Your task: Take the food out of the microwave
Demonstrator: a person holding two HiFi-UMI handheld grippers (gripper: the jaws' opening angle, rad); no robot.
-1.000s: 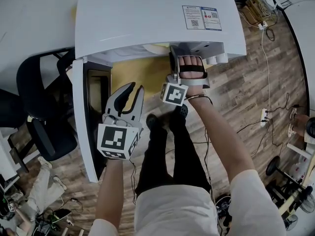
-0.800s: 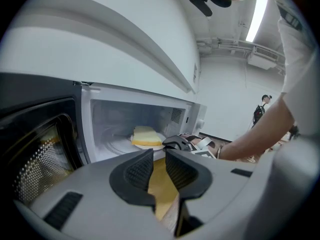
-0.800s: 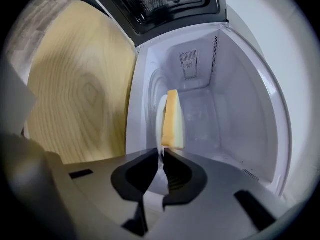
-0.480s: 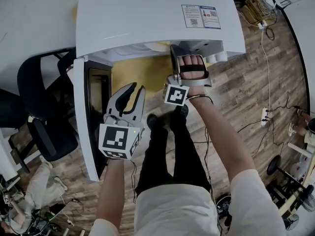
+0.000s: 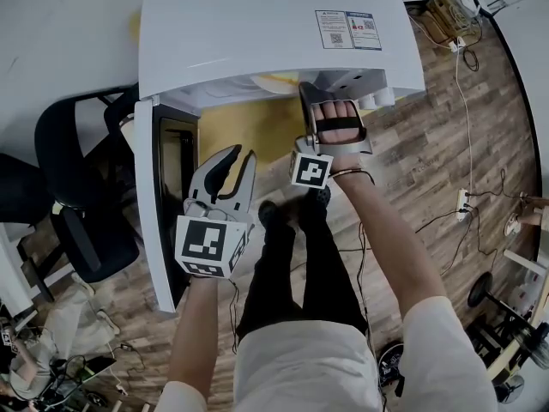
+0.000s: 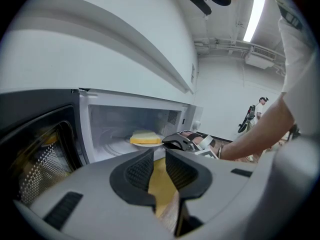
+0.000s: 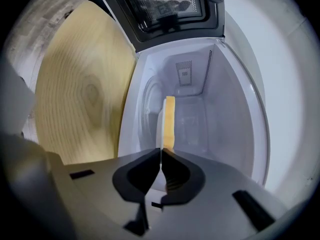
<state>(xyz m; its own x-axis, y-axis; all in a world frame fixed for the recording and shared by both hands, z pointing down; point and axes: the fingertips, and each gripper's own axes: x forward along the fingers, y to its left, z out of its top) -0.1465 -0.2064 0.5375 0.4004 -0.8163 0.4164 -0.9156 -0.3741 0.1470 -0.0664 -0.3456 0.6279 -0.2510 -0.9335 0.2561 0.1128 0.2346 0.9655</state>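
Head view steeply down over microwave [image 5: 257, 33], both gripper views close, looking into it

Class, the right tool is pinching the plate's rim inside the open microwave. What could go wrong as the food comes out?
1. The right tool holds the plate by one thin edge only; it may tip or slip free.
2. The food lies loose on top and could slide off.
3. The left tool hangs open outside, giving no support.
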